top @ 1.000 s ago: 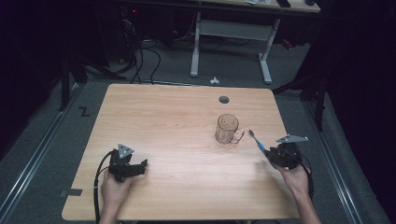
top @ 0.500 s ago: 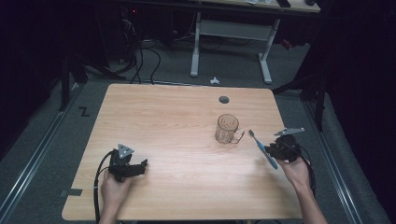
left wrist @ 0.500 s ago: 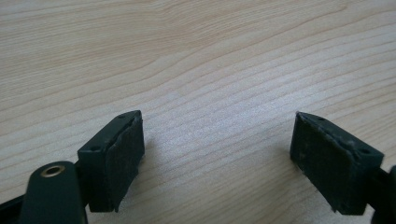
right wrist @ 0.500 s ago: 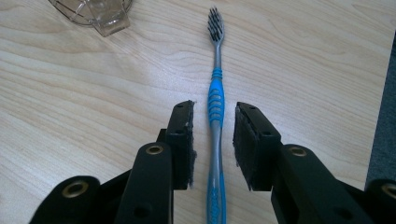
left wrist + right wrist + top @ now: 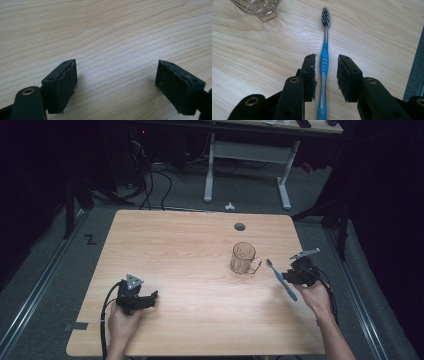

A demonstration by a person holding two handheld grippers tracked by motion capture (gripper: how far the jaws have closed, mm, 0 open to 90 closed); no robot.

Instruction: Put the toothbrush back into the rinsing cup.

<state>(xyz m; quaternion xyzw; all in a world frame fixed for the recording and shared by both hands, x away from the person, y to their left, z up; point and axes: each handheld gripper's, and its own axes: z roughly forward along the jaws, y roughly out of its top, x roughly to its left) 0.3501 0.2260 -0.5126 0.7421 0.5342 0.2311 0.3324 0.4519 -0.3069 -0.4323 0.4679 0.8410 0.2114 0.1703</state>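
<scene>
High view is showing my right gripper (image 5: 289, 276) sitting near the 3 o'clock edge of the surface (image 5: 200, 245), straddling a blue toothbrush (image 5: 281, 279) that is lying flat on the wood. Right gripper view is giving me the detail: the jaws are standing narrowly apart, one on each side of the ribbed blue grip of the toothbrush (image 5: 323, 62), with a sliver of wood showing on both sides, so I am judging that nothing is clamped yet. I am reading this as a lineup for a pinch at the thick part of the handle, with the bristle head pointing away toward 12 o'clock in that view. A clear glass mug (image 5: 243, 258) is standing just beside the brush, at about 10 o'clock from it, handle turned toward the brush; I am guessing it is the destination. Room is tight on the 3 o'clock side, where the surface edge is running close. My left gripper (image 5: 150, 297) is resting at about 7 o'clock on the surface, jaws spread wide over bare wood, with plenty of open room between it and the mug.
</scene>
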